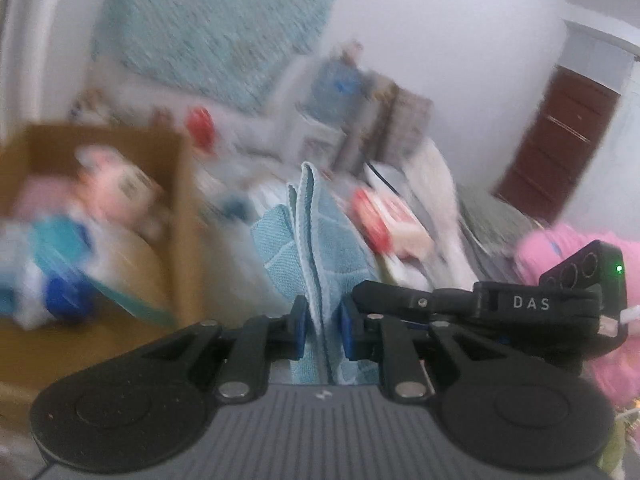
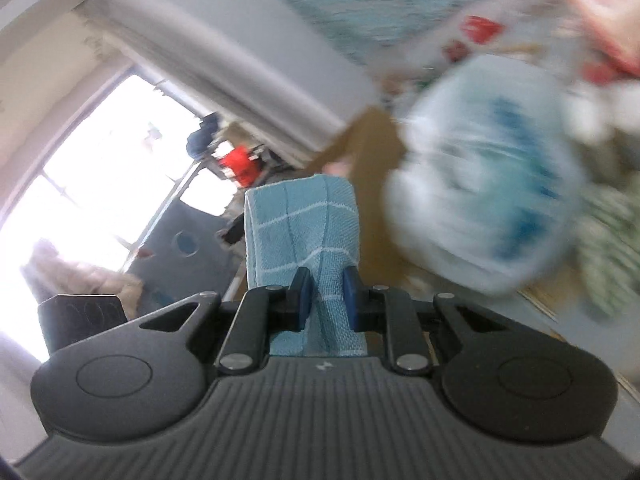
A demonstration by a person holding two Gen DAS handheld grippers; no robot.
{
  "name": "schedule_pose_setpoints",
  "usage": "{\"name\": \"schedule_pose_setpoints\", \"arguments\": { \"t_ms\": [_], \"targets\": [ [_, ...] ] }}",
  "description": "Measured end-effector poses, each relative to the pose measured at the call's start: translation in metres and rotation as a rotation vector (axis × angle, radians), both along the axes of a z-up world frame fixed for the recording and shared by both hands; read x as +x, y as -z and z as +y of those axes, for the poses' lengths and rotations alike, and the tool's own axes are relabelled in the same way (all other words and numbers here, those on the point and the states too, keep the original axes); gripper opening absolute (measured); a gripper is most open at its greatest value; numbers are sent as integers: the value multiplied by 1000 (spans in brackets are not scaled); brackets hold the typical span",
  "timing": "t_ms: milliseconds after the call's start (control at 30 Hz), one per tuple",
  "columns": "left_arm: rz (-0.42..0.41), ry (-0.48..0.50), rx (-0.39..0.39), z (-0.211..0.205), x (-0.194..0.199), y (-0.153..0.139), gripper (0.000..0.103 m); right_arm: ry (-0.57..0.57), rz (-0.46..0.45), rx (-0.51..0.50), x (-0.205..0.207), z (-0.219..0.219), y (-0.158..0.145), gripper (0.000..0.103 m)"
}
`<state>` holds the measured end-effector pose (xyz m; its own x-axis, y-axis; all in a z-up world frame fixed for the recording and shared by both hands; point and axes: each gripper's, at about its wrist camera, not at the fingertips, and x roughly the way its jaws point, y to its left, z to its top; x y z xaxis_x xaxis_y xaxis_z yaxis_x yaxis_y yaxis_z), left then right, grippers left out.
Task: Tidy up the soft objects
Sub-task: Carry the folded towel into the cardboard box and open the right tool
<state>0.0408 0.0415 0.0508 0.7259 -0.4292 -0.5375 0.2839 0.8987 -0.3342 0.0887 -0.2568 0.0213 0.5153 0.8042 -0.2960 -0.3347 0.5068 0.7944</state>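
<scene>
A light blue towel (image 1: pixel 320 240) with pale stripes is pinched between both grippers and held off the surface. In the left wrist view my left gripper (image 1: pixel 323 326) is shut on a folded edge that sticks up between the blue pads (image 1: pixel 299 328). The right gripper's black body (image 1: pixel 520 304) shows just to the right, close by. In the right wrist view my right gripper (image 2: pixel 325 300) is shut on the same towel (image 2: pixel 304 224), which stands up past the pads. A brown cardboard box (image 1: pixel 176 184) at the left holds a pink plush toy (image 1: pixel 108 184) and blue-white soft items.
Both views are motion-blurred. A pink soft thing (image 1: pixel 560 248) lies at the right, cluttered packets (image 1: pixel 380 216) beyond the towel, a dark door (image 1: pixel 560 148) far right. In the right wrist view a white and blue plastic pack (image 2: pixel 488 176) hangs close on the right, a bright window (image 2: pixel 100 184) left.
</scene>
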Motion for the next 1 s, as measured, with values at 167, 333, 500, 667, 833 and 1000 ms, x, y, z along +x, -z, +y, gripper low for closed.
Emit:
{"name": "schedule_pose_setpoints", "arguments": {
  "t_ms": [167,333,500,667,833,1000],
  "targets": [
    [-4,-108,69,43,31,-24,18,-105,-48,9,51,62,-26,19],
    [69,-181,158,67,83,-16,17,-144,-18,-24,102,108,-20,20],
    [211,-186,254,71,139,18,15,-99,32,-2,117,95,-6,23],
    [343,-153,212,78,174,45,14,-35,16,1,92,45,-8,28],
    [345,-151,128,76,180,34,14,10,-15,22,68,3,-17,31],
    [448,-208,112,77,196,61,14,31,-31,55,60,-21,-18,34]
  ]
}}
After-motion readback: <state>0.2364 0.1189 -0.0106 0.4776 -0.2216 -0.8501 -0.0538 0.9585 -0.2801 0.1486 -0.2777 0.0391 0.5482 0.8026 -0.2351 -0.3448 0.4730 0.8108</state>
